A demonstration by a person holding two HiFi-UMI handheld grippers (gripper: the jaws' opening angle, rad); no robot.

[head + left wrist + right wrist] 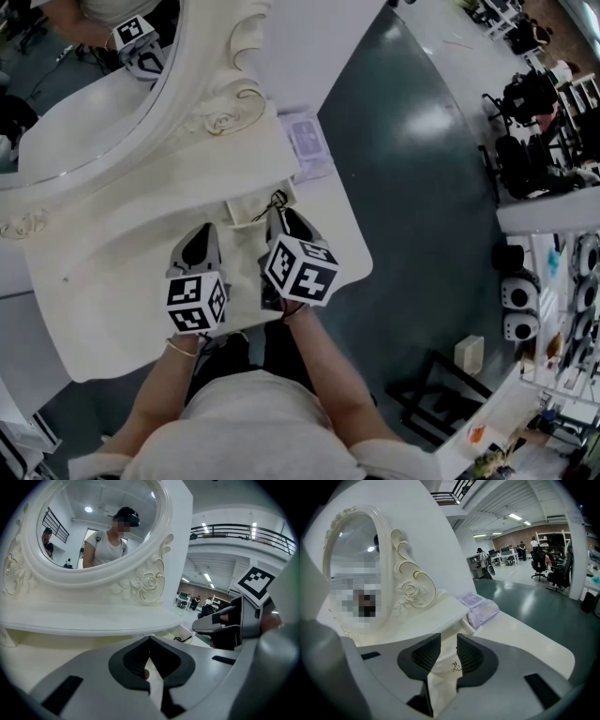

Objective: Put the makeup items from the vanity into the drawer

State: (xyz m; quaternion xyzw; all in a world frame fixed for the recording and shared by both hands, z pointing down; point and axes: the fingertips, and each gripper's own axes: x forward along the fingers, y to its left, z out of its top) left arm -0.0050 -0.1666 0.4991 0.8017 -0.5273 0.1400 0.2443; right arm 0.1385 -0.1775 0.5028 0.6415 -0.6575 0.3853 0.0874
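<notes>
A cream drawer (246, 223) stands pulled out from under the mirror shelf of the white vanity (112, 281). A black cord loop (277, 199) lies at its far end. My right gripper (281, 219) is at the drawer's near end. In the right gripper view its jaws (444, 652) are closed on the cream front, with a small metal pull (455, 666) against the right pad. My left gripper (199, 238) hovers beside it to the left. Its pads meet at the tips (150, 641), and a tiny pinkish speck shows low between them. A lavender packet (307, 141) lies on the vanity top beyond the drawer.
The oval mirror (84, 103) with its carved frame rises at the back left. The vanity's right edge (361, 253) drops to a dark floor (422, 187). Office chairs (534, 141) and shelving stand far right. A person's arms reach in from below.
</notes>
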